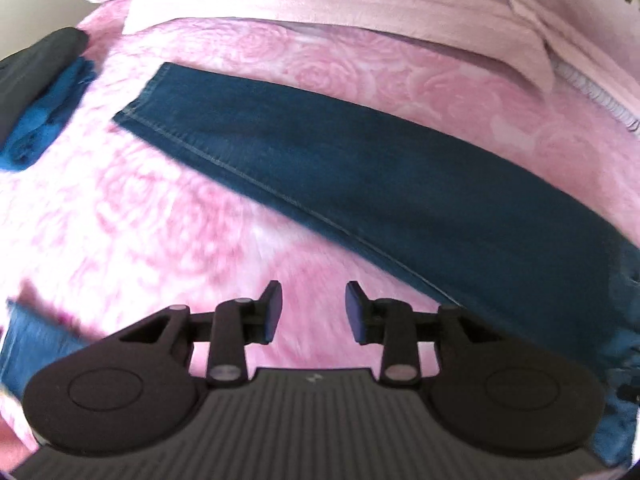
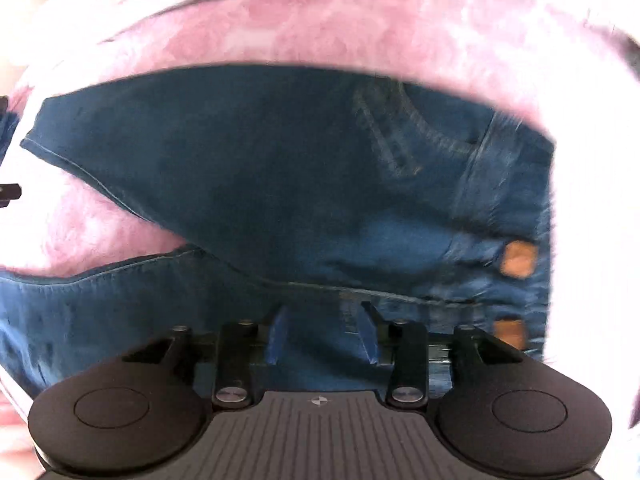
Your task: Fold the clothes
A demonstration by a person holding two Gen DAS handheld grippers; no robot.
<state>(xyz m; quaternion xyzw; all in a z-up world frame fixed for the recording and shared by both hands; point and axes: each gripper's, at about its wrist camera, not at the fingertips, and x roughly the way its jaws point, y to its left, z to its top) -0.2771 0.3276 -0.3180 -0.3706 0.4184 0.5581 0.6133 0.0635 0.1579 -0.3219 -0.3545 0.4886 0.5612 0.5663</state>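
Note:
Dark blue jeans lie on a pink rose-patterned bedspread (image 1: 132, 216). In the left wrist view one leg of the jeans (image 1: 340, 168) runs diagonally from the hem at upper left to lower right. My left gripper (image 1: 314, 304) hovers open over bare bedspread just in front of that leg, nothing between its fingers. In the right wrist view the jeans' seat and waistband (image 2: 280, 168) fill the middle, with a tan leather patch (image 2: 519, 258) at right and a second leg (image 2: 100, 312) trailing to the left. My right gripper (image 2: 325, 322) is open above the denim near the waist.
Folded teal and dark grey clothes (image 1: 44, 112) sit at the bed's left edge. Pale pink pillows and folded bedding (image 1: 320, 0) line the far side. A blurred strip of blue cloth (image 1: 32, 344) lies at the lower left of the left wrist view.

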